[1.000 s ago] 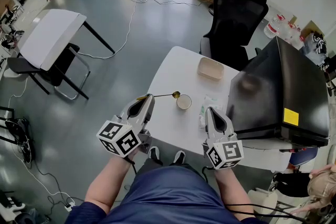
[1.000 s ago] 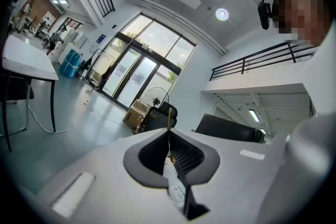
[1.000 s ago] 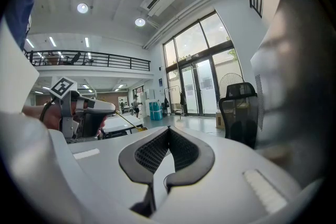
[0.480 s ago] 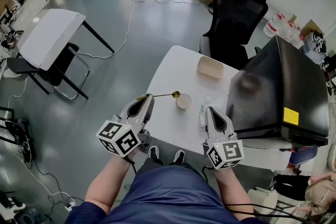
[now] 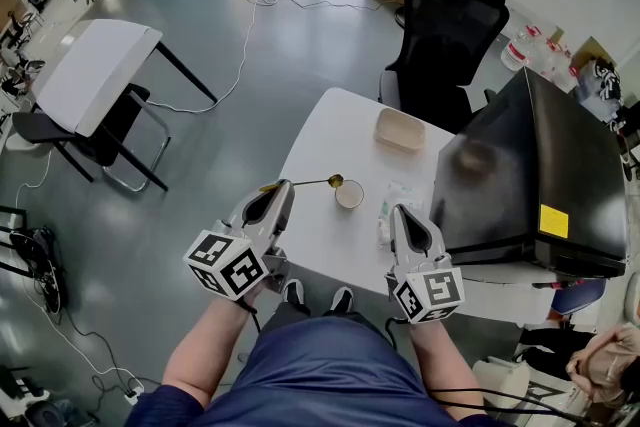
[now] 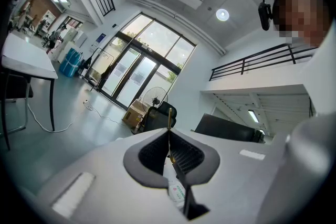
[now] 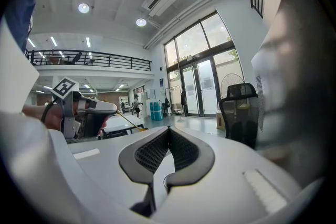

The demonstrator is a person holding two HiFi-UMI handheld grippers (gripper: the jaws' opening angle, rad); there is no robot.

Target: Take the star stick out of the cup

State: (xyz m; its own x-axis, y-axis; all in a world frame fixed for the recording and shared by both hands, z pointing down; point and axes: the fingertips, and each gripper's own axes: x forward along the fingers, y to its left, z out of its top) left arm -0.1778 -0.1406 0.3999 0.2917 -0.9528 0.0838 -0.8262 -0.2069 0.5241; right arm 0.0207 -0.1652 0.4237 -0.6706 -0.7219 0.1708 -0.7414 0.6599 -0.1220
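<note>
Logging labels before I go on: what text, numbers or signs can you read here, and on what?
None can be read.
Yellow sticker on the black box: print too small.
Packet on the table: green print, blurred.
Left gripper and right gripper cubes: black square markers, no words.

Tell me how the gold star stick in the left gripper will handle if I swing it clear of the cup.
The star stick looks thin yet runs straight held sideways: probably stiff and light. The left gripper pinches only one end, so it may pivot in the jaws. The small cup would likely tip if knocked.
</note>
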